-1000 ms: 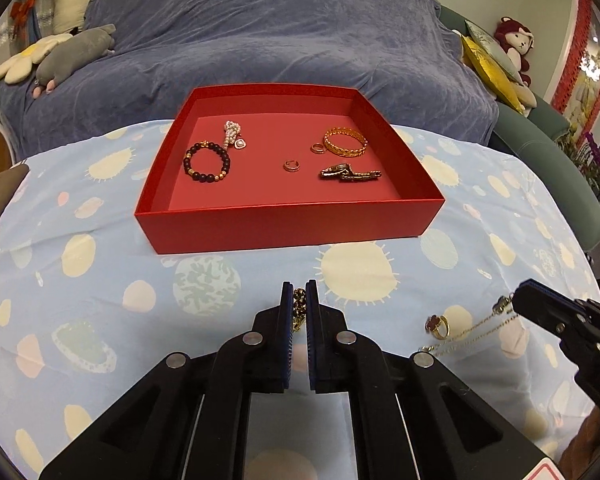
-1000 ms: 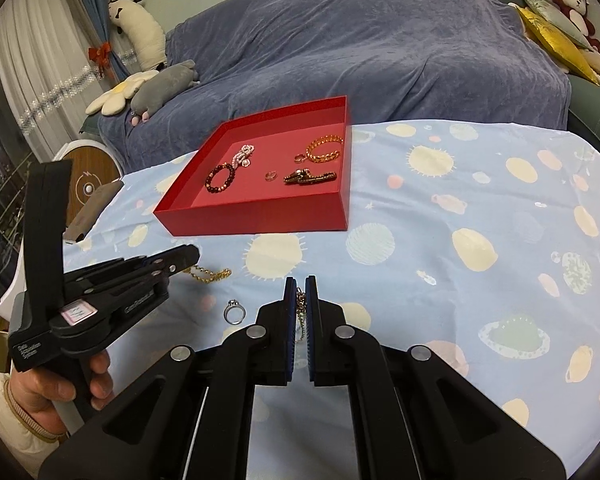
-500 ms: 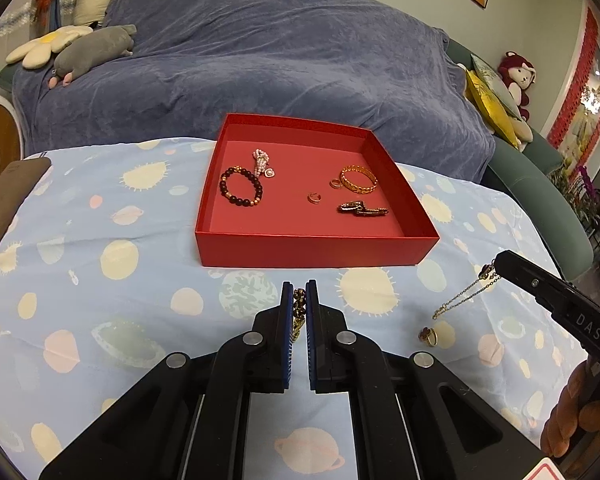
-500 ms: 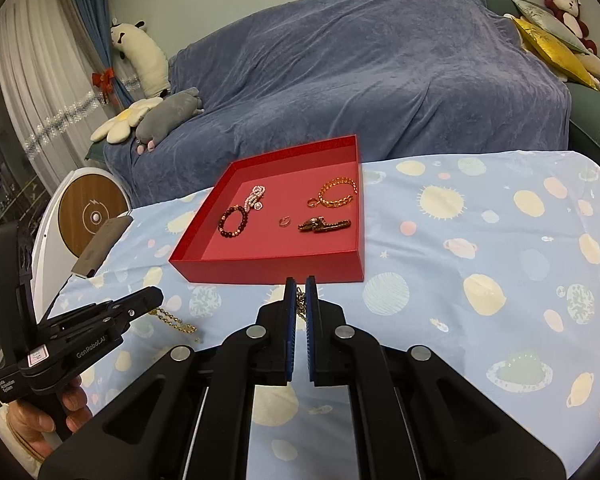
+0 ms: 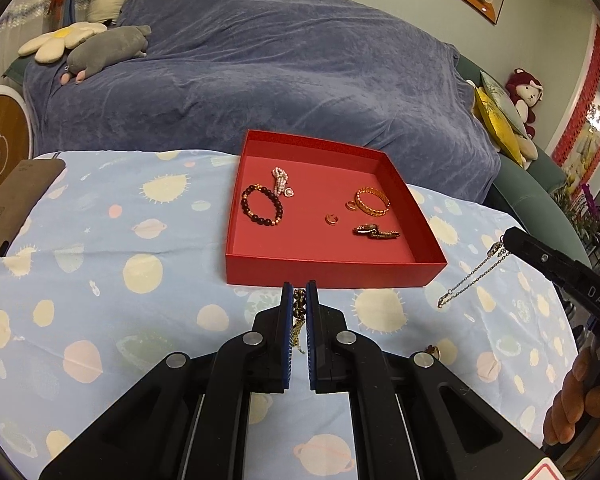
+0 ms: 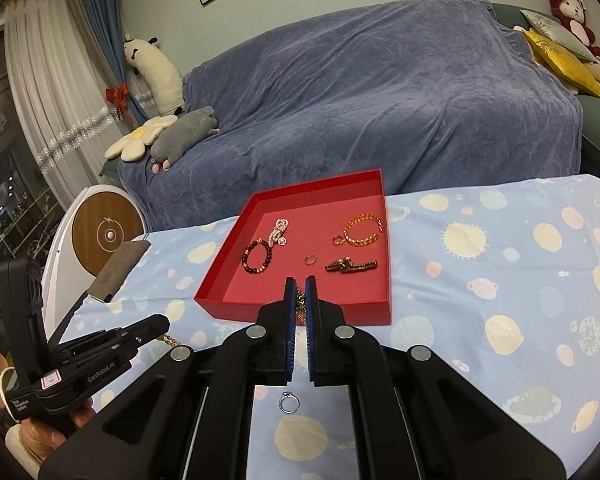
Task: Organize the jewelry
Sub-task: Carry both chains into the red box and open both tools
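Clearly mid-carry, with both claws closed on chains. Left gripper clamped on a chunky gold chain, held just short of the near wall of the red tray; right gripper clamped on a thin gold chain, seen from the other camera to the right of the tray, its loose end dangling free above the cloth.

Probably light, limp and slippery, both of them: no stiffness, so swinging tails likely to snag on the tray's wall. Best held as now, near one end, and lifted high enough to clear the wall before lowering.

Inside the tray already: dark bead bracelet, pearl piece, gold bangle, two small rings, a dark clasp piece. Open floor left in the near-left corner and along the near wall; far half also mostly bare.

Outside the tray, near side, a silver ring and a stone ring on the patterned tablecloth, not yet collected. Plenty of bare cloth around the tray on all visible sides.
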Tool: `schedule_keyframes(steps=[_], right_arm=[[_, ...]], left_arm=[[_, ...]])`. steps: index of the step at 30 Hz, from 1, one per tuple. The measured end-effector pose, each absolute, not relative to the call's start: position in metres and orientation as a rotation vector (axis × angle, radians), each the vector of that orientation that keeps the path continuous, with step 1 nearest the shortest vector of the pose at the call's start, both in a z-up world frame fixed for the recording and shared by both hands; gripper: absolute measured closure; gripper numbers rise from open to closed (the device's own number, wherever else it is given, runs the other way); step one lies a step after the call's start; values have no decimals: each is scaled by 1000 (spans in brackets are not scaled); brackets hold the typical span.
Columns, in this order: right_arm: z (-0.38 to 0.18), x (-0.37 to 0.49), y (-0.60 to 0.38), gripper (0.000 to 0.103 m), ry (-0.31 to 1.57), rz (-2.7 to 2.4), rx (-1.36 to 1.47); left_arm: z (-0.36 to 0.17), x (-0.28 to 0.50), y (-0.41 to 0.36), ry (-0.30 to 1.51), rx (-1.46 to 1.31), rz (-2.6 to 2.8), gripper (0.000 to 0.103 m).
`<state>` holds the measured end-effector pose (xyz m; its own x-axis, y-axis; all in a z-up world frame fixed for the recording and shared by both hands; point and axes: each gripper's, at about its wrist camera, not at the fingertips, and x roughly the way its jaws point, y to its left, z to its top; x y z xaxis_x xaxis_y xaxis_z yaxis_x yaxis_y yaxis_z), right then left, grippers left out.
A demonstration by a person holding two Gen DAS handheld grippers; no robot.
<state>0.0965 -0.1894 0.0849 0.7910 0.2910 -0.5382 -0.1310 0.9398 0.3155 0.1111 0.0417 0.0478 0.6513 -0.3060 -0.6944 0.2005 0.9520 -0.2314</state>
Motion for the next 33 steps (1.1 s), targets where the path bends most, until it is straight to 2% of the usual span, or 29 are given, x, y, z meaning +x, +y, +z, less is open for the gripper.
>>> schedule_keyframes(steps=[10, 18, 25, 33], right_arm=[[108, 126, -186, 99, 601, 253, 232], [112, 186, -181, 99, 610, 248, 223], [83, 227, -171, 99, 679, 224, 198], [40, 262, -176, 99, 761, 170, 193]], left_arm=[[70, 146, 46, 781, -164, -262, 99], [81, 197, 41, 782, -154, -258, 99], [68, 237, 34, 819, -170, -270, 99], [23, 267, 23, 907, -152, -251, 99]])
